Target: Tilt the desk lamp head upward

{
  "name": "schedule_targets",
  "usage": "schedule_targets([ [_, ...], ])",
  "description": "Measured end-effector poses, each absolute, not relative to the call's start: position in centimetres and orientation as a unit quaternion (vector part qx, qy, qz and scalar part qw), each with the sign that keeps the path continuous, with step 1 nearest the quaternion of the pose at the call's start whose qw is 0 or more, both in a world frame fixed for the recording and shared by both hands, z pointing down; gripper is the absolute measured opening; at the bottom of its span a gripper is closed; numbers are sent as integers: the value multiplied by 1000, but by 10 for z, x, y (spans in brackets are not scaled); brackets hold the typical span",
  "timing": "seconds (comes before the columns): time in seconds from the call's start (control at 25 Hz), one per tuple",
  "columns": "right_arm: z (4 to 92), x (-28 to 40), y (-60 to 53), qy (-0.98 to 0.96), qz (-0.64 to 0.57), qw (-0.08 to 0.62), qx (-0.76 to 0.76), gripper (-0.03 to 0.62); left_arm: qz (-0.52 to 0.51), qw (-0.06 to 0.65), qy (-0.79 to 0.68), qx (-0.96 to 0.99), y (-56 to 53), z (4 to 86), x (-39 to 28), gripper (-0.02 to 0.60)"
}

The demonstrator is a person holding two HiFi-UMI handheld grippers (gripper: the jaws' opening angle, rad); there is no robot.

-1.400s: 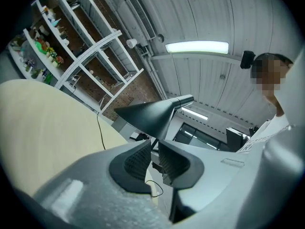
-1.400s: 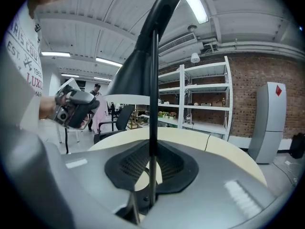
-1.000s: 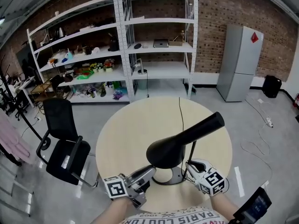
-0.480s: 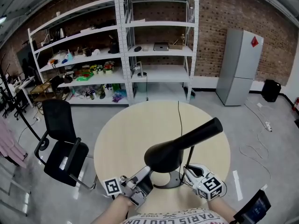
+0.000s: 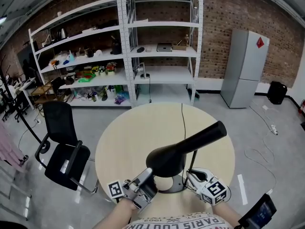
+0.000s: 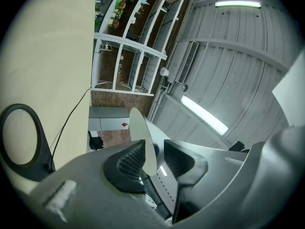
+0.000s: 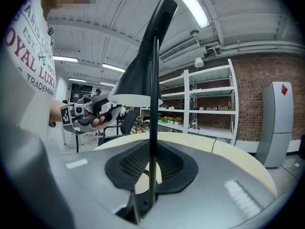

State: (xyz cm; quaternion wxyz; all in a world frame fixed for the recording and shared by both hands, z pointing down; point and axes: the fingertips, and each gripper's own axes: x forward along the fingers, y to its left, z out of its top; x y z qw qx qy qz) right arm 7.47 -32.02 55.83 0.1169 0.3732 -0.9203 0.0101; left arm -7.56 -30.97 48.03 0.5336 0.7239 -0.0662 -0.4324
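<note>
A black desk lamp stands near the front edge of the round table (image 5: pixel 128 132), its cone-shaped head (image 5: pixel 164 160) hanging over the ring base (image 5: pixel 167 185). My left gripper (image 5: pixel 147 179) reaches up under the head. In the left gripper view the head's thin rim (image 6: pixel 142 142) sits between the jaws of this gripper (image 6: pixel 155 154), which have just been closing; a gap still shows beside the rim. My right gripper (image 5: pixel 191 176) is shut on the lamp's thin stem (image 7: pixel 153 89), low down, with the pads of the gripper (image 7: pixel 151 159) closed round it.
The lamp's cable (image 5: pixel 182 123) runs across the table to its far edge. A black office chair (image 5: pixel 66 149) stands left of the table. White shelving (image 5: pixel 143 46) and a grey cabinet (image 5: pixel 243 66) line the brick wall behind.
My left gripper has rolled and tipped upward under the lamp head, taking the rim between its jaws. The right gripper and the lamp have stayed put.
</note>
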Motion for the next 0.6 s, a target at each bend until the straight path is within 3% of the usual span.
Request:
schedule_targets([
  [0.08, 559, 75, -320, -921, 10, 115, 373, 44, -443, 535, -61, 717, -310, 479, -76, 120],
  [0.12, 559, 76, -321, -921, 10, 114, 373, 44, -446, 536, -61, 714, -310, 478, -76, 82],
  [0.24, 559, 76, -321, -920, 10, 113, 375, 44, -451, 543, -61, 706, -311, 478, -75, 51],
  [0.6, 563, 75, -321, -922, 9, 117, 369, 44, -460, 554, -59, 691, -311, 480, -77, 44],
])
